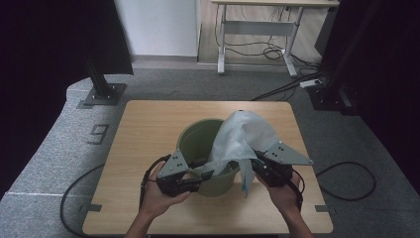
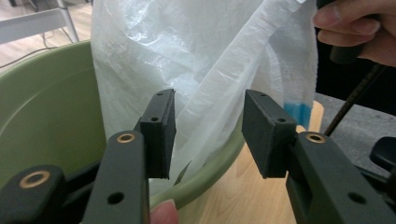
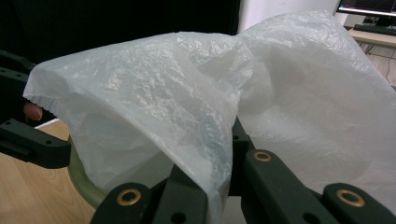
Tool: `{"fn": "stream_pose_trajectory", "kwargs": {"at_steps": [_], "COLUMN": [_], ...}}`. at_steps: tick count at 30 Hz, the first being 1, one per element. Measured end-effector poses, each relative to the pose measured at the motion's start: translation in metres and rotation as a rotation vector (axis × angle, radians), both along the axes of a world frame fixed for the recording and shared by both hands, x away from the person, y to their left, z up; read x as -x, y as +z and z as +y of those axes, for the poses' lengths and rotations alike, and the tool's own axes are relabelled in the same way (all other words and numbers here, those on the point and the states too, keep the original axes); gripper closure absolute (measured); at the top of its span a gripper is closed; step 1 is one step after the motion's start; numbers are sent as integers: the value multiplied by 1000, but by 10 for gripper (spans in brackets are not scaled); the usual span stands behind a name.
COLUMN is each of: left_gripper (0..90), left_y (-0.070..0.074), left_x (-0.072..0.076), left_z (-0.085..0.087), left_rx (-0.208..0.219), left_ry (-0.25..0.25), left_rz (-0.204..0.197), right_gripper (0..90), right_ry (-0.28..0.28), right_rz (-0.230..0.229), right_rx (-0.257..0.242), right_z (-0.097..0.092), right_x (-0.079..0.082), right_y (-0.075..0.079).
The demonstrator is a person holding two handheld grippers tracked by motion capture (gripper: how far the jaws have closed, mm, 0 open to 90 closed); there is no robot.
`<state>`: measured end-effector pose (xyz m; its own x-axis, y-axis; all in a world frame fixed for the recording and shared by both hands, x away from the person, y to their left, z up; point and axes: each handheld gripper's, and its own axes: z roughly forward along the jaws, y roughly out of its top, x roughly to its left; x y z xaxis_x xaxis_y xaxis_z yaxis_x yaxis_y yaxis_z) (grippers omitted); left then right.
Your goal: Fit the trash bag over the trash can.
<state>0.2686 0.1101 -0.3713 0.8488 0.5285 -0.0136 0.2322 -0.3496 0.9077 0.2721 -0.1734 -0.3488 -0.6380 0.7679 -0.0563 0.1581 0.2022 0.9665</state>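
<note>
The bucket (image 1: 198, 148) stands on the desk (image 1: 143, 134); the bag (image 1: 242, 134) drapes over its rim at 3 o'clock.

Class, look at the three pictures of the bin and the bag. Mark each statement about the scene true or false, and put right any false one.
1. The bucket is green. True.
2. The right gripper is shut on the white plastic bag. True.
3. The left gripper has its pads pressed tight on the bag. False: its jaws stand apart, with a fold of the bag between them and a gap at either pad.
4. The bucket stands on the grey floor. False: it stands on the wooden table.
5. The bag lies flat on the table beside the bucket. False: it is draped over the bucket's rim.
</note>
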Motion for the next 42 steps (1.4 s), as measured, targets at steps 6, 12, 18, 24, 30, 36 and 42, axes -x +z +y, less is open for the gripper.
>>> {"fn": "stream_pose_trajectory", "kwargs": {"at_steps": [6,12,18,24,30,36,42], "left_gripper": [596,819,896,898,899,899,899], "left_y": [-1,0,3,5,5,4,0], "left_x": [-5,-10,-10,-9,-13,-15,-21], "left_z": [-7,-10,-4,9,28,42,52], "left_rx": [-8,19,37,55,75,80,89], "left_ry": [7,-66,-61,-9,61,118,162], "left_rz": [-3,43,47,22,27,33,57], "right_gripper": [885,885,850,621,484,426,384], "right_ry": [2,7,26,14,67,117,188], "right_rz": [-1,5,16,3,-8,-7,4], "right_rx": [-14,-24,-25,-20,-40,-76,-139], "right_z": [-1,-3,-7,-14,-20,-25,-32], "right_x": [1,1,2,10,30,46,60], "right_y": [0,-2,-8,-17,-22,-29,-35]}}
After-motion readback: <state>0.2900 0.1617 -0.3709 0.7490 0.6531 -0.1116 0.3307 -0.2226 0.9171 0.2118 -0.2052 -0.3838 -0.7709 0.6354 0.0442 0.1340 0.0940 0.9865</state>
